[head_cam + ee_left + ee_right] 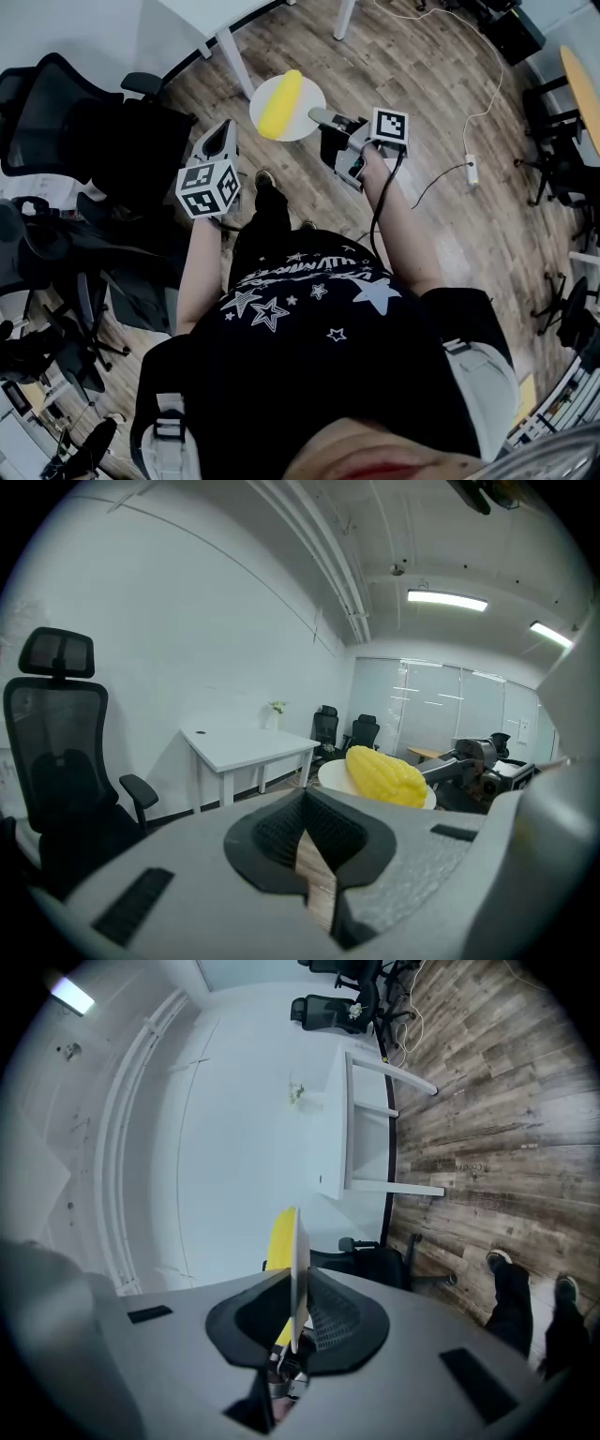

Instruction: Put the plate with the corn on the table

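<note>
Plate (pixel 312 101), white and round, is up in the air over the wood floor (pixel 422 75), not on the table (pixel 202 23). It hangs just short of the table's near legs, out ahead of my body. Corn (pixel 279 103), one yellow cob, lies across the plate's left half and runs a little past the far rim.

My right gripper (pixel 321 118) has the plate by its right-hand rim. In the right gripper view the rim sits edge-on between the two dark pads (pixel 328 1321), both pinched onto it, with the corn on the plate face turned away from that pad. The cob is clear of my fingers; only the plate is gripped.

My left gripper (pixel 222 133) is just left of the plate, not touching it. In its own view its fingers are drawn together with only a thin sliver of floor between them, and they hold nothing. Plate and corn show beyond its tips, to the right.

Writing: each gripper carries a cube (pixel 208 190) with black-and-white square markers, pattern only. My dark shirt (pixel 309 291) has white stars and a line of print too blurred to read.

A black office chair (pixel 84 122) stands to my left, and a white cable with a power strip (pixel 472 169) lies on the floor to the right.
</note>
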Demonstrator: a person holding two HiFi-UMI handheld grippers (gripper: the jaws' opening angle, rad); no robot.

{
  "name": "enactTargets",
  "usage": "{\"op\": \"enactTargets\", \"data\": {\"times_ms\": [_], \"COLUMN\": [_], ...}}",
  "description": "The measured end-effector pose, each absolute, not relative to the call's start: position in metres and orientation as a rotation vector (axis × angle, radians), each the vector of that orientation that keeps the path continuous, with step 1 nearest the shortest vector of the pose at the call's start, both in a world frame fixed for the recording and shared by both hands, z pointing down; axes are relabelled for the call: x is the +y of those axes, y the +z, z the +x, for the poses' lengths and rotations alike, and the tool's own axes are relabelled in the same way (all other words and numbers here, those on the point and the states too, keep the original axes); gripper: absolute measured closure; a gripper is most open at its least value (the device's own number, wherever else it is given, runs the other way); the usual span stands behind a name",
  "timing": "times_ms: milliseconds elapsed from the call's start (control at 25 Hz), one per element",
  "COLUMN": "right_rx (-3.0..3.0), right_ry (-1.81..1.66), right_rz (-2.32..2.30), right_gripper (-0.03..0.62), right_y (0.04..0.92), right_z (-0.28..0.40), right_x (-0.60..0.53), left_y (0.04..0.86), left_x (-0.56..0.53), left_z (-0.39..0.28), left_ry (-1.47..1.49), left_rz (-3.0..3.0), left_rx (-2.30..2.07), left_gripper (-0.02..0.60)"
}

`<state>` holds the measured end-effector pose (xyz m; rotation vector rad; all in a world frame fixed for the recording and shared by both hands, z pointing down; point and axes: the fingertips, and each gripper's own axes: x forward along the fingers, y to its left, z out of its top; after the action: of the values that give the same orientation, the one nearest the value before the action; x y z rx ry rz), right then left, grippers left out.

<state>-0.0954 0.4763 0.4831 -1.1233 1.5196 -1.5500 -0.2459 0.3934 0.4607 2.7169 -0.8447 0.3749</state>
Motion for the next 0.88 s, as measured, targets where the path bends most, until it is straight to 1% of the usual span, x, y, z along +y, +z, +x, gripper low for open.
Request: {"op": "enactTargets", "data": {"times_ms": [360, 640, 880], "right_rx": [1.507, 1.517, 1.545], "right_ry": [-1.551, -1.523, -1.484], "right_rz": [-1.171, -1.176, -1.184], "right_gripper": [0.556, 0.556, 0.556], "right_y": [0.492, 0.486, 0.473], "right_z": [-0.065, -0.023, -0.003], "right_x": [0.419, 0.321, 0.261], "left_y": [0.475, 0.474, 0.466], "left_x": [0.324, 0.224, 0.158], "left_z": [-0.216, -0.17, -0.153], "left_ry": [0.389, 0.391, 0.37], "left_rz": [2.712, 2.737, 2.748], "left_rx": [-0.8, -0.755, -0.763], "left_gripper": [0.575, 0.575, 0.575]}}
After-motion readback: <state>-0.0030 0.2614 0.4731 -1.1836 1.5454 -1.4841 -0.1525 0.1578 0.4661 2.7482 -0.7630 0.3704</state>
